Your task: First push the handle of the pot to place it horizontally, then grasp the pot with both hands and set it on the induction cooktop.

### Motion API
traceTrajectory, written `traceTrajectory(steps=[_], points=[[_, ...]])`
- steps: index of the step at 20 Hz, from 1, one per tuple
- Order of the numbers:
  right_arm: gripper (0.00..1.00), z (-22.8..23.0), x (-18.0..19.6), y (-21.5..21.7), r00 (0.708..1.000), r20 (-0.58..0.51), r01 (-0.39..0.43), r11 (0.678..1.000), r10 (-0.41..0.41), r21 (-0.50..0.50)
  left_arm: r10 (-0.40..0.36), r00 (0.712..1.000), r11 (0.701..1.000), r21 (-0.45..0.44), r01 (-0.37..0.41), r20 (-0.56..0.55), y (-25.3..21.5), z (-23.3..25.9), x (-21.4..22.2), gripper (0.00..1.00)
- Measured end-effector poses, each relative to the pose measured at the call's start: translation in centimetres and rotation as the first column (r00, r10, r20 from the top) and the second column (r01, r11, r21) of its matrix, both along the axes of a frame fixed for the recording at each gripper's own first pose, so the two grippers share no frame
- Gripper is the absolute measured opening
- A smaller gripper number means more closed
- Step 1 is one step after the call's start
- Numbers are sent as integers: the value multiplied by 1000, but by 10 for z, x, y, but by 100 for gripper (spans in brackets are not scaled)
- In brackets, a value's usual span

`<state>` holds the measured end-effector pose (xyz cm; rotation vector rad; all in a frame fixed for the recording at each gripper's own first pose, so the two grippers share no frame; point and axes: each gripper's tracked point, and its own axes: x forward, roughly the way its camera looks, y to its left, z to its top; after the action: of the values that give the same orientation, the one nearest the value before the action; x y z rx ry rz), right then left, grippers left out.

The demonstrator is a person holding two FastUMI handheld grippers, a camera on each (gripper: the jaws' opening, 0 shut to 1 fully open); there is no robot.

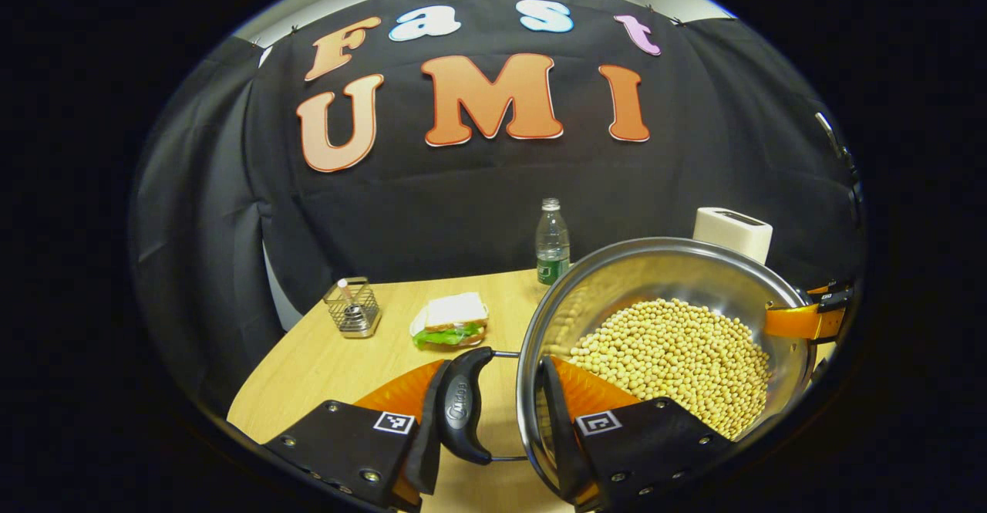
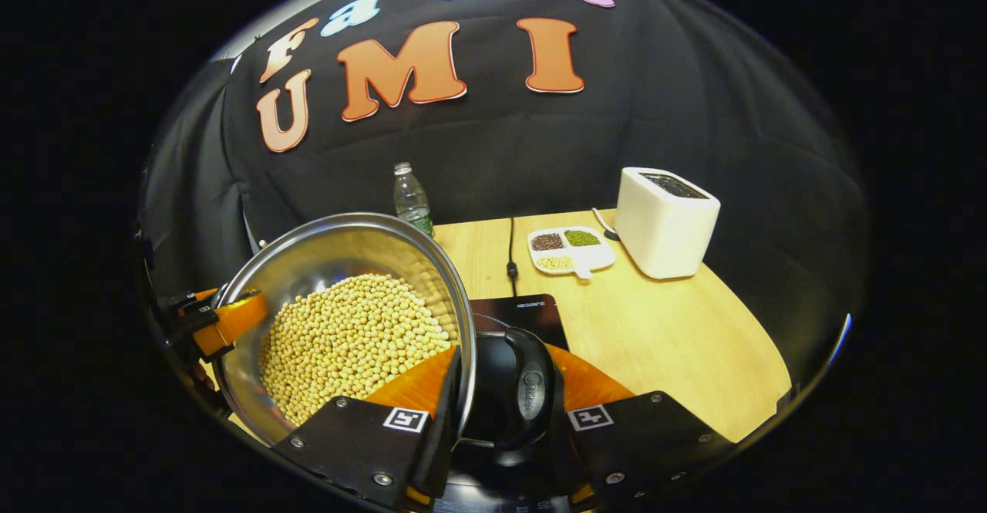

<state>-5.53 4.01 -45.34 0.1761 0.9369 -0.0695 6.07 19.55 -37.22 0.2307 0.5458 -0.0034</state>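
The left gripper (image 1: 501,413) pinched the pot's (image 1: 617,281) near-left black handle (image 1: 463,409) and rim, while the right gripper (image 2: 501,401) clamped the opposite handle (image 2: 528,393) the same way. The steel pot, full of soybeans (image 2: 347,339), hung above the induction cooktop (image 2: 524,316) on the table (image 2: 663,328). Farther off stood a water bottle (image 1: 552,240), sandwich (image 1: 452,320) and toaster (image 2: 665,220).

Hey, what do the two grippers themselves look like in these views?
The left gripper and right gripper look alike: each has two flat-plated jaws, and each plate carries a square black-and-white coded marker and visible screw heads.
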Motion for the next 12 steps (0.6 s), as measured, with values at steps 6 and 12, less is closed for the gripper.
traceTrajectory(steps=[6,12], points=[[51,-10,8,-32,999,3,45,999,-45,-15,-43,999,999,-4,43,1,5,8,10,60],[51,-26,11,-55,998,-6,69,997,-70,-47,-48,998,998,-48,47,-32,11,-6,16,61]])
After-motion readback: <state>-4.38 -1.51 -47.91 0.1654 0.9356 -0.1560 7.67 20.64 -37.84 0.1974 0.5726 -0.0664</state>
